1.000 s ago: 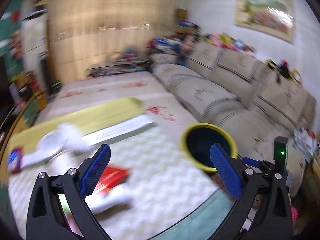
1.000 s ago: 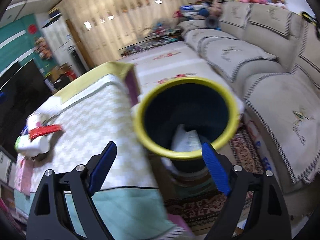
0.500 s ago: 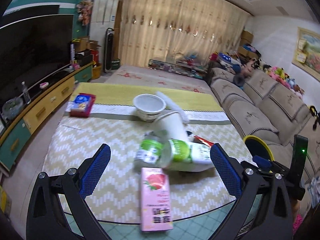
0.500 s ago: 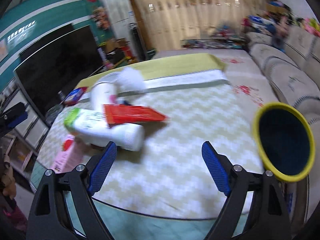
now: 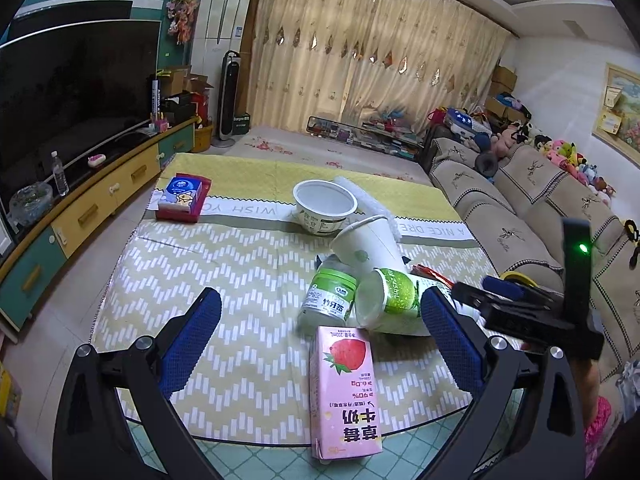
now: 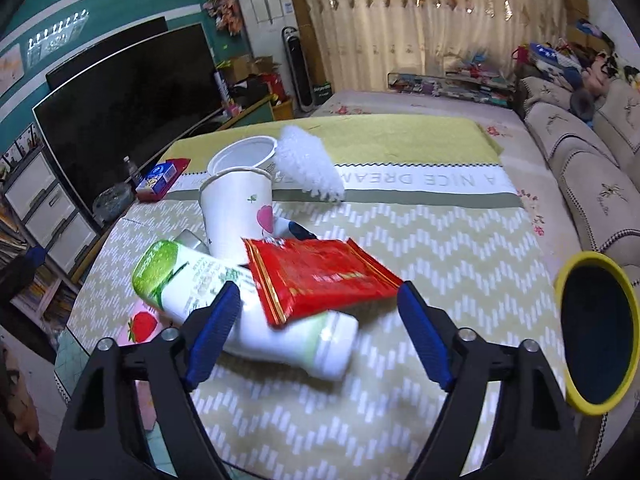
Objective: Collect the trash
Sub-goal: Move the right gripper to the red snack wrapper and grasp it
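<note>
Trash lies piled on the table. A pink strawberry milk carton [image 5: 346, 394] lies near the front edge, between my open left gripper's [image 5: 320, 344] fingers. Behind it are a green-lidded jar [image 5: 330, 300], a green-and-white bottle [image 5: 390, 300] on its side, a white paper cup [image 5: 366, 246] and a white bowl [image 5: 324, 208]. In the right wrist view my open, empty right gripper [image 6: 318, 336] hovers over the bottle [image 6: 248, 308] and a red wrapper [image 6: 320, 276] lying on it. The yellow-rimmed bin [image 6: 596, 344] stands beside the table at right.
A red-and-blue tissue box [image 5: 180, 198] sits at the table's far left. A white brush-like item [image 6: 310, 168] lies behind the cup. A sofa [image 5: 516, 216] runs along the right, a TV cabinet [image 5: 80, 204] along the left. The right gripper's body [image 5: 532, 312] shows at right.
Both grippers swung from the bin to the trash pile. The left has steadied over the pink carton; the right has moved in close over the bottle and red wrapper. Both stayed open.
</note>
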Demonstrator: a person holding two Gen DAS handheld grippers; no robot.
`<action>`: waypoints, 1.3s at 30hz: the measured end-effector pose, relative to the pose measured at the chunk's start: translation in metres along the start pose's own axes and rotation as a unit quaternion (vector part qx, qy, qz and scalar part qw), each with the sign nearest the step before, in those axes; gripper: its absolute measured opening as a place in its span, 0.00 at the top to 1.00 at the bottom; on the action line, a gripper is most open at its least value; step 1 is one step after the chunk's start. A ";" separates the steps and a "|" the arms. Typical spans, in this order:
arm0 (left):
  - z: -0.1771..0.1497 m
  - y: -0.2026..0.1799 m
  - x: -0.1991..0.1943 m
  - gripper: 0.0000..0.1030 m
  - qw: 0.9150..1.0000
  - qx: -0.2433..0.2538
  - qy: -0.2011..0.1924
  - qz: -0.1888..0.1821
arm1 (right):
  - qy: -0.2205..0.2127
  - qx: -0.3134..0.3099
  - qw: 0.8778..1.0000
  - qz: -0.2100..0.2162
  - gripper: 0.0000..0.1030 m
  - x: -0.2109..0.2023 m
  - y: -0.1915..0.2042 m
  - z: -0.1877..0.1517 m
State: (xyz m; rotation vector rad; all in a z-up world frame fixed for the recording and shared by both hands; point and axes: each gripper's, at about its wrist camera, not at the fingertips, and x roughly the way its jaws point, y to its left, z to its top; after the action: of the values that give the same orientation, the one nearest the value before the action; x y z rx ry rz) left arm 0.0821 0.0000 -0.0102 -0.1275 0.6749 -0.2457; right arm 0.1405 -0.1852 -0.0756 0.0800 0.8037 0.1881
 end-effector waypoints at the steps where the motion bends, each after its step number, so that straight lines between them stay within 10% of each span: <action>1: 0.000 -0.001 0.001 0.05 1.000 0.001 0.001 0.000 | 0.002 0.001 1.000 0.002 0.27 0.003 -0.001 0.005; 28: -0.006 -0.003 0.034 0.05 0.999 -0.003 0.033 -0.008 | 0.087 0.070 0.993 -0.034 0.30 0.091 -0.052 0.029; 32: -0.007 -0.002 0.036 0.05 0.999 -0.004 0.035 -0.009 | 0.084 0.053 0.993 -0.059 0.51 0.099 -0.047 0.035; 34: -0.007 -0.002 0.037 0.05 0.999 -0.004 0.035 -0.008 | 0.083 0.050 0.993 -0.061 0.79 0.100 -0.047 0.036; 39: -0.008 -0.001 0.041 0.05 0.999 -0.007 0.039 -0.007 | 0.068 0.068 0.995 -0.033 0.92 0.094 -0.059 0.037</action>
State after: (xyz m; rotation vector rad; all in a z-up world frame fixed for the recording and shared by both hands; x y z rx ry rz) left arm 0.1074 -0.0124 -0.0408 -0.1374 0.7544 -0.2604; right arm 0.2390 -0.2244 -0.1247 0.1704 0.9543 0.0763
